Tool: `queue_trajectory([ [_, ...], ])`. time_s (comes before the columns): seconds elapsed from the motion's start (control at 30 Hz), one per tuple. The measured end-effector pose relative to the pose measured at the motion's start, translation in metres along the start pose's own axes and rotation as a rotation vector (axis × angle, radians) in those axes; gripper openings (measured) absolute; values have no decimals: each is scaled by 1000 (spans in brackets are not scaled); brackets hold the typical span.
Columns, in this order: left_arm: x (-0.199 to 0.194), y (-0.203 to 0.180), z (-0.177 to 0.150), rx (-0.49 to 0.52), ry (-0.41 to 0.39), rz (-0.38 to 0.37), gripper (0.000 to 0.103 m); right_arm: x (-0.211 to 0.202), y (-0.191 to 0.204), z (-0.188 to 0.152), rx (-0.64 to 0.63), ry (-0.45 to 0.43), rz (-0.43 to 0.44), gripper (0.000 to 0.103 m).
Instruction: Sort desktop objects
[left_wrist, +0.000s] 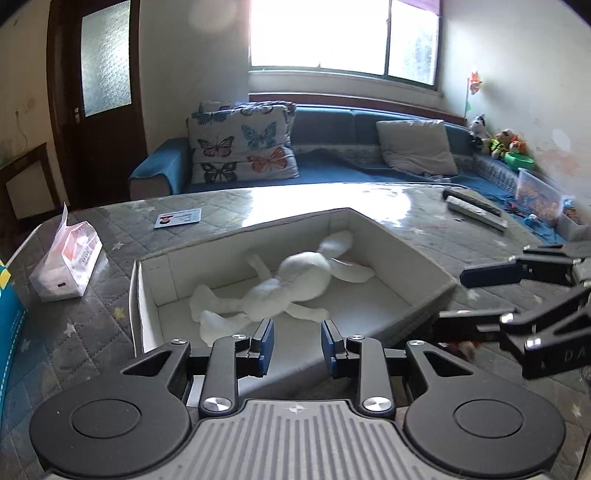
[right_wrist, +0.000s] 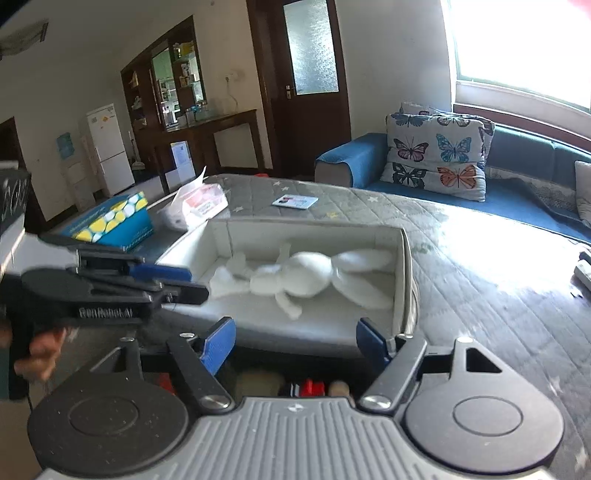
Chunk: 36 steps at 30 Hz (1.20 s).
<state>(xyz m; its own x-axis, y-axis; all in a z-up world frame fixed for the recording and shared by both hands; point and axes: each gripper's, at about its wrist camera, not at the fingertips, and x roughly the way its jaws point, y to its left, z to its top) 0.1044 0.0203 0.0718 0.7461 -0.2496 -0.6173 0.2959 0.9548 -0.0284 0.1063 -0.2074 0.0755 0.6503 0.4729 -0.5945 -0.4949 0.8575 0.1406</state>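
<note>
Left to right on the table, from the left wrist view: blue box (left_wrist: 9, 317) at the far 9 o'clock edge, tissue pack (left_wrist: 68, 262) at about 10, ID card (left_wrist: 178, 219) at 11. Then the open storage box (left_wrist: 421, 269) dead ahead at 12, with the white plush rabbit (left_wrist: 291, 288) already lying inside on its floor. Two remotes (left_wrist: 474, 210) sit at 2 o'clock, well apart from everything else.

My left gripper (left_wrist: 297, 345) hangs just at the box's near rim, jaws parted a moderate way, nothing between them. My right gripper (left_wrist: 452, 295) comes in from 3 o'clock beside the box's right corner; in its own view (right_wrist: 295, 341) the jaws stand wide and empty.

Key relation: rabbit's long axis runs diagonally, legs toward 7 o'clock near my left fingers, ears toward 1 o'clock at the far wall. It looks blurred, so I can't be exact about its pose.

Rabbit looks sorted, I judge. Remaining loose items split by side: tissue pack, card and blue box lie nearer my left, remotes nearer my right. In the right view the remotes (right_wrist: 585, 267) are at 3 o'clock, at the frame edge.
</note>
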Motion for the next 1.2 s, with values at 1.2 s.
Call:
queue_trajectory([
  [1.2,-5,-64,-60,-87,177,-372,32,-18,13,-109,79,136,59,71],
])
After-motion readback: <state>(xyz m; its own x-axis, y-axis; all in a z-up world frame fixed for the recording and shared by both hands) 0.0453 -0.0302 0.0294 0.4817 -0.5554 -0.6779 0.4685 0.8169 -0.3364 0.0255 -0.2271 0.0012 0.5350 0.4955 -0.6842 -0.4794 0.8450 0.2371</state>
